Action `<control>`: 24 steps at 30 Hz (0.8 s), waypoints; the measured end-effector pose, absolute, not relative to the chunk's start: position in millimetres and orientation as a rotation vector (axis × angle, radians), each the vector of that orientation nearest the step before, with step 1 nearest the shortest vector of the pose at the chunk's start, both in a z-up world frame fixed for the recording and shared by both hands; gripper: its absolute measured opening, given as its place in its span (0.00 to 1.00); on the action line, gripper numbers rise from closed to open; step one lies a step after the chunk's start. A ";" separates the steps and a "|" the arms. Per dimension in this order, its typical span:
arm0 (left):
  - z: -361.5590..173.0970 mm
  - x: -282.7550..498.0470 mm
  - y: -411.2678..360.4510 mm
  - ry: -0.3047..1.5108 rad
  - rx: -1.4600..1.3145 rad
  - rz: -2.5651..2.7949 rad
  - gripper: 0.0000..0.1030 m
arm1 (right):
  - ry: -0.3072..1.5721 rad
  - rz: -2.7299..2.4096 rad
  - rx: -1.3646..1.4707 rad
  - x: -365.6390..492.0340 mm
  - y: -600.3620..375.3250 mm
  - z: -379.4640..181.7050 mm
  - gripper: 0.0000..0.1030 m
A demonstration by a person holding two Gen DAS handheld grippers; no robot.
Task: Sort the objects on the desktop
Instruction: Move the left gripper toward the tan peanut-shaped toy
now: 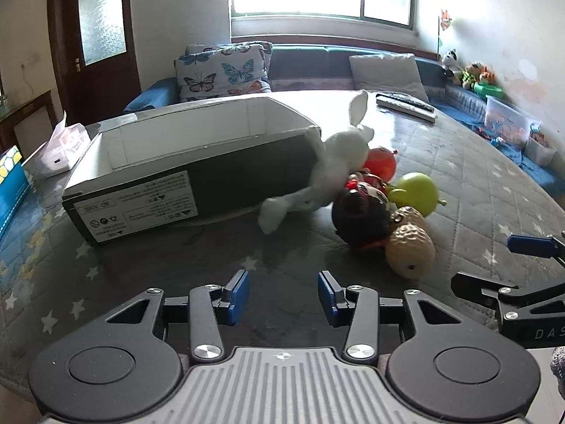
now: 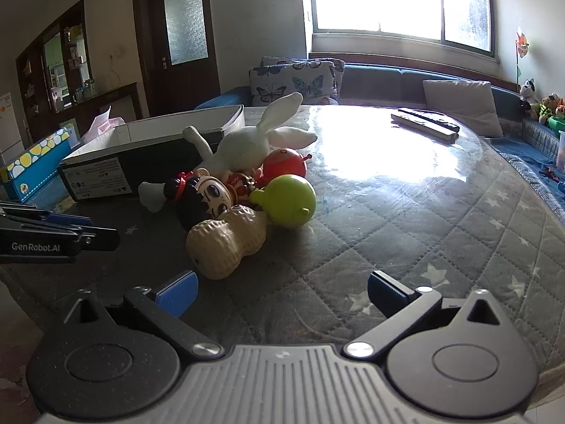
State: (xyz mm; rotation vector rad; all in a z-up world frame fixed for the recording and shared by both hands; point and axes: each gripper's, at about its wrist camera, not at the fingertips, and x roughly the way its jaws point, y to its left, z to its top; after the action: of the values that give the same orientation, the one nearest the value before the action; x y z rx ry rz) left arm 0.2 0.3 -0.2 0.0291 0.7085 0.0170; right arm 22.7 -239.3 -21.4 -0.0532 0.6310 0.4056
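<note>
A pile of toys lies on the quilted table: a white plush rabbit (image 1: 339,162) (image 2: 243,148), a red ball toy (image 1: 381,162) (image 2: 284,164), a green round toy (image 1: 416,192) (image 2: 291,199), a black-haired doll (image 1: 360,215) (image 2: 204,194) and a beige peanut toy (image 1: 409,243) (image 2: 226,243). An open cardboard box (image 1: 183,173) (image 2: 116,162) with a white inside stands left of the pile, and the rabbit leans on its end. My left gripper (image 1: 283,296) is open and empty, in front of the box and pile. My right gripper (image 2: 282,291) is open wide and empty, just short of the peanut.
A blue patterned box (image 2: 35,166) and a pink tissue pack (image 1: 67,148) lie left of the cardboard box. Remote controls (image 2: 425,122) lie far back right. A sofa with cushions (image 1: 226,74) runs behind the table. A toy bin (image 1: 508,120) stands at the right.
</note>
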 end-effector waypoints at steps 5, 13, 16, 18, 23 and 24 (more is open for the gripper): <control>-5.3 0.6 -14.2 0.745 0.072 0.030 0.44 | 0.626 0.409 -0.048 21.1 -241.2 -21.6 1.00; -7.4 10.1 -16.5 0.810 0.056 -0.004 0.44 | 0.659 0.418 -0.056 22.6 -238.7 -22.9 1.00; -5.8 11.5 -17.3 0.810 0.053 -0.012 0.44 | 0.671 0.419 -0.057 23.5 -238.9 -25.6 1.00; -4.8 11.3 -17.5 0.804 0.051 -0.018 0.44 | 0.676 0.418 -0.058 23.4 -238.8 -26.3 1.00; -3.6 13.9 -24.7 0.794 0.091 -0.013 0.44 | 0.685 0.423 -0.059 24.6 -238.0 -26.9 1.00; -3.7 14.4 -26.2 0.795 0.097 -0.014 0.44 | 0.688 0.424 -0.060 25.2 -237.3 -27.3 1.00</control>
State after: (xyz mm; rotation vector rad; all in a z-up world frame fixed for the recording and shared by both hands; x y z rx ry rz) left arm 14.4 -26.2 -3.7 0.0965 0.7947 -0.0140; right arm 25.2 -237.3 -27.3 -0.0604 0.6884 0.4242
